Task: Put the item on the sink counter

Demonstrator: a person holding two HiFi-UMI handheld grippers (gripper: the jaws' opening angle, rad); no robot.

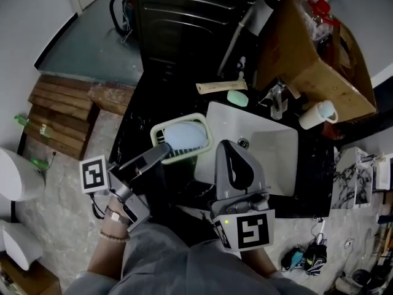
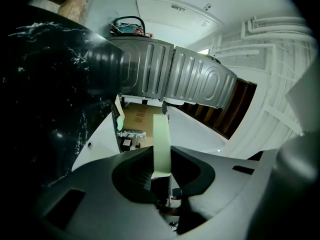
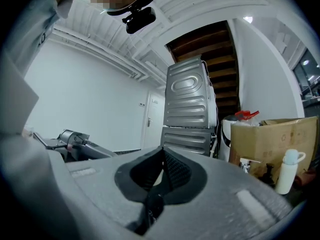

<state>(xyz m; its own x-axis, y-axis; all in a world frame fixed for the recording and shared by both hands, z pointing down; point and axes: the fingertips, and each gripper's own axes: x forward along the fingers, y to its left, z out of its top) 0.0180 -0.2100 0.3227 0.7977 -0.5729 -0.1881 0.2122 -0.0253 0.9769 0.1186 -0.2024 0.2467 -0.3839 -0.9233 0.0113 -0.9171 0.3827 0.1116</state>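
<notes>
My left gripper (image 1: pixel 161 150) is shut on the rim of a pale green basket (image 1: pixel 178 123) that has a light blue item (image 1: pixel 184 137) lying in it. The basket hangs at the left edge of the white sink basin (image 1: pixel 270 146), above the black counter (image 1: pixel 313 165). In the left gripper view the basket's green rim (image 2: pixel 161 134) stands edge-on, pinched between the jaws of the left gripper (image 2: pixel 161 159). My right gripper (image 1: pixel 232 150) is shut and empty over the basin's near side. In its own view the right gripper (image 3: pixel 161 156) has its jaws pressed together with nothing between them.
A faucet (image 1: pixel 277 100), a mint soap bar (image 1: pixel 237 98) and a wooden-handled brush (image 1: pixel 221 86) lie behind the basin. A white cup (image 1: pixel 318 114) and a cardboard box (image 1: pixel 307 54) stand at the back right. A dark washing machine (image 1: pixel 184 23) rises behind the counter.
</notes>
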